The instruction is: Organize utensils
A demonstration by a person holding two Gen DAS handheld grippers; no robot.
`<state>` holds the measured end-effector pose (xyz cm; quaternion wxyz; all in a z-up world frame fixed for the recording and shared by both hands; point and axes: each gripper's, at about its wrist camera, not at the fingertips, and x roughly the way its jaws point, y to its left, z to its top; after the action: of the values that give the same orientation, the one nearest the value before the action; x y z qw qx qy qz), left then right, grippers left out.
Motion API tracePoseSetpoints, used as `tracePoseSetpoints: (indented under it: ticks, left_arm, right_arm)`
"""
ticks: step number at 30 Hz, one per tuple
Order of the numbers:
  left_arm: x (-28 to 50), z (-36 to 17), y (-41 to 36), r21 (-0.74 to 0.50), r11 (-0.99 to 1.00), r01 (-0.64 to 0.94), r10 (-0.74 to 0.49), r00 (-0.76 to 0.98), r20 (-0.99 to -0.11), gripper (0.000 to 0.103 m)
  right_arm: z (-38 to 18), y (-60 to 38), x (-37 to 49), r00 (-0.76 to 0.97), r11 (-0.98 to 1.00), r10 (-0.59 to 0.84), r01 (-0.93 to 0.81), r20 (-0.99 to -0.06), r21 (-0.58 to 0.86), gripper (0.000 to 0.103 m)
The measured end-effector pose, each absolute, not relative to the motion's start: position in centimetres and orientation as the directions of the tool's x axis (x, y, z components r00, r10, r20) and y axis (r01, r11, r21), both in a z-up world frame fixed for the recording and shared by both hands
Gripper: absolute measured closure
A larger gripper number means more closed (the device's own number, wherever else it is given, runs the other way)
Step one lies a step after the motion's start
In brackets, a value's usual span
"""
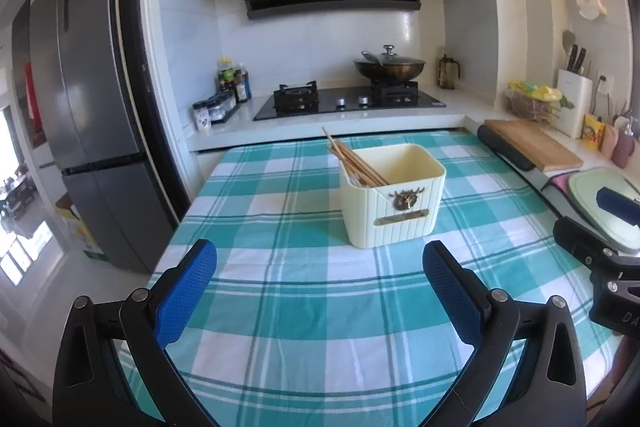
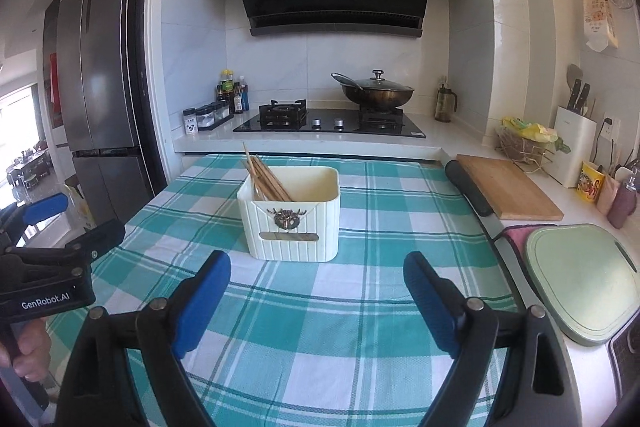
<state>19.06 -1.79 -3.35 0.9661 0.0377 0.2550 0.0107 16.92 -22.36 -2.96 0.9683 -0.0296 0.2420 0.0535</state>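
Note:
A cream ribbed utensil holder (image 1: 394,203) (image 2: 292,215) with a metal emblem stands on the teal plaid tablecloth (image 1: 304,307) (image 2: 340,327). Several wooden chopsticks (image 1: 352,163) (image 2: 266,179) lean in its left side, tips sticking out to the upper left. My left gripper (image 1: 320,259) hovers open over the cloth, short of the holder, with nothing between its blue pads. My right gripper (image 2: 318,269) is open too, just in front of the holder and empty. In the right wrist view the left gripper's body (image 2: 52,267) shows at the left edge, held by a hand (image 2: 28,351).
Behind the table runs a counter with a gas hob (image 2: 328,123), a lidded wok (image 2: 378,93) and sauce bottles (image 2: 230,99). A wooden cutting board (image 2: 508,187) and a green board (image 2: 584,283) lie to the right. A grey fridge (image 1: 92,99) stands at the left.

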Motion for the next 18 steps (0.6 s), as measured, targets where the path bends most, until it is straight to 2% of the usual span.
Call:
tracePoseSetpoints:
  ticks: [18]
  left_arm:
    - [18.5, -2.8, -0.9, 0.062, 0.998, -0.013, 0.043, 0.856, -0.516, 0.0]
  right_arm:
    - [-1.7, -21.3, 15.4, 0.893, 0.993, 0.062, -0.099, -0.446, -0.061, 0.013]
